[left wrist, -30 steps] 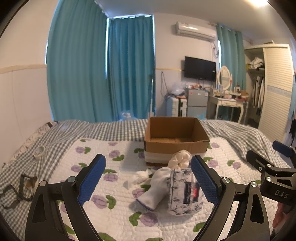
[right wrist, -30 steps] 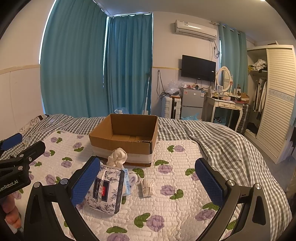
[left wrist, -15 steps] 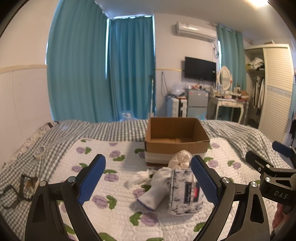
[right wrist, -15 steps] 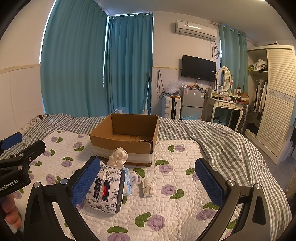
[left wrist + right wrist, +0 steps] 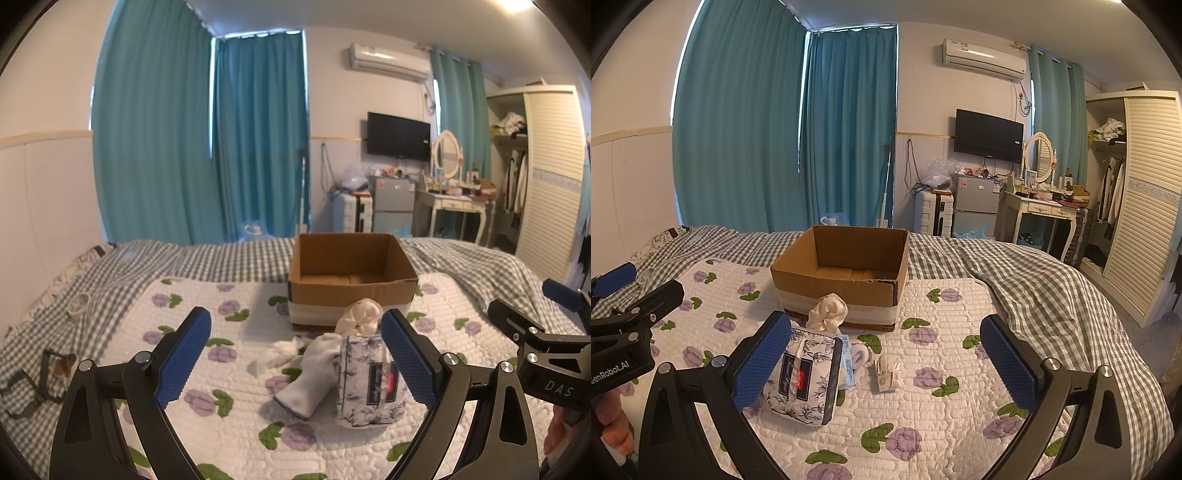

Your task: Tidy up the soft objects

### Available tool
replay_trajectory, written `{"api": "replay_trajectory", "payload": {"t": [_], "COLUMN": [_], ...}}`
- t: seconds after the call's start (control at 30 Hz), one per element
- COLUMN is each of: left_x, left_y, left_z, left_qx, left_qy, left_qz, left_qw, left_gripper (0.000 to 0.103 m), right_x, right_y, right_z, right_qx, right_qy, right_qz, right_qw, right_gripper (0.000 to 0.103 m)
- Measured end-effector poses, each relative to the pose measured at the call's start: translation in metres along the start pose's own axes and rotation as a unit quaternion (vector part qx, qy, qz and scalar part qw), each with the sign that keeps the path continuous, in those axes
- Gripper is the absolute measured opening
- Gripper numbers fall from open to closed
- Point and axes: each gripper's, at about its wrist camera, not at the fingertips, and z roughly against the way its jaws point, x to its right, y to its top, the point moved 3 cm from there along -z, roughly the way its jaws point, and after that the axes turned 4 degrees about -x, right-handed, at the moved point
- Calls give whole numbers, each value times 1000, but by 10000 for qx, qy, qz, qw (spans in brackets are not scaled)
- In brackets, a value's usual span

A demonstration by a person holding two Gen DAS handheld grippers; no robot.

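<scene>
My left gripper (image 5: 295,363) and right gripper (image 5: 886,363) gape wide, grasping nothing; one cardboard box (image 5: 351,273) at twelve o'clock, one tissue pack (image 5: 367,384).

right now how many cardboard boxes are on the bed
1. The box sits open on the floral quilt, just behind the cream cloth ball and tissue pack. No other box shows in either view.
</scene>
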Motion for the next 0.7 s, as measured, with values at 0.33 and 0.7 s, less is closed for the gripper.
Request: {"api": "replay_trajectory", "payload": {"t": [0.33, 0.7], "left_x": [2, -3], "left_y": [-5, -1], "left_z": [-2, 4], "left_qx": [2, 7], "left_qy": [11, -9], "left_qz": [-9, -81], "left_qw": [10000, 10000], "left_gripper": [95, 95], "right_x": [-2, -2], "right_y": [1, 3], "right_z": [0, 2], "right_qx": [12, 0], "right_qy": [9, -70], "right_qz": [16, 52], "right_qw": [10000, 10000], "right_gripper": [103, 103]}}
